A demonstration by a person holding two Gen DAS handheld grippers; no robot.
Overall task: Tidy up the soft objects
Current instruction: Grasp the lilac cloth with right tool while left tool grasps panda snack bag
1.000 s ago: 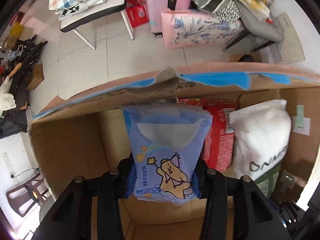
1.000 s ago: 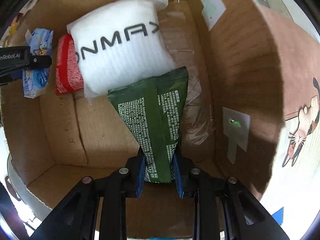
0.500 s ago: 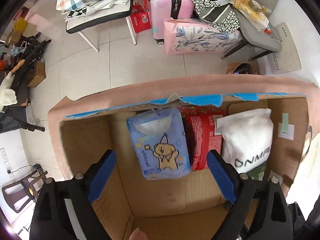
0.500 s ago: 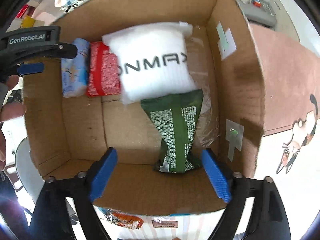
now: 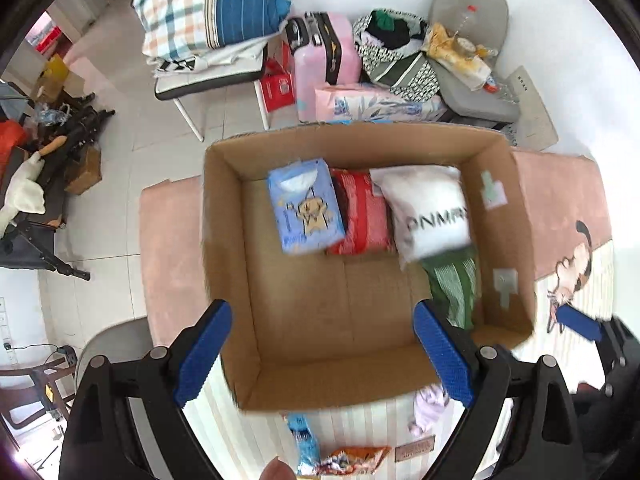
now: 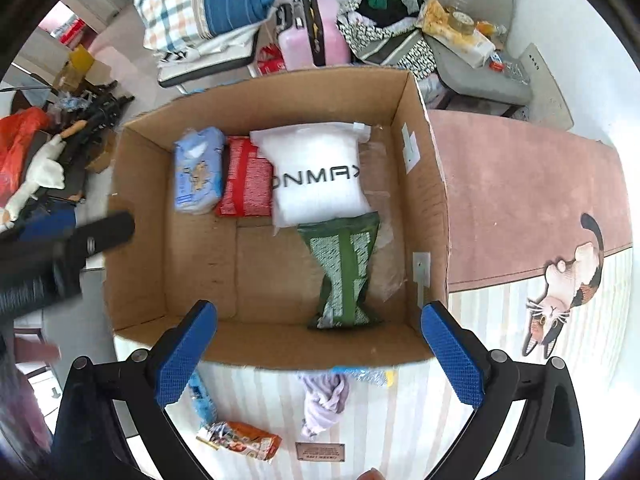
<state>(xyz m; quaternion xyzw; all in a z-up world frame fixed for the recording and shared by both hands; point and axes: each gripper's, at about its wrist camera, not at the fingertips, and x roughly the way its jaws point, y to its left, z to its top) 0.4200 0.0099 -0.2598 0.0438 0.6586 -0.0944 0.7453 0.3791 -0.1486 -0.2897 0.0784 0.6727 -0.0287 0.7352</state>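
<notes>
One cardboard box (image 6: 424, 184) — four soft packs inside (image 6: 320, 176), three outside (image 6: 240, 442).

"ONMAX" on white pack (image 6: 320, 178)

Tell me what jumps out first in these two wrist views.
The big open cardboard box fills both views, with a blue tissue pack, red pack and white pillow bag lined along its far wall and a green pouch by the right wall. Both grippers hang above it empty: left gripper wide open, right gripper jaws opening.
</notes>
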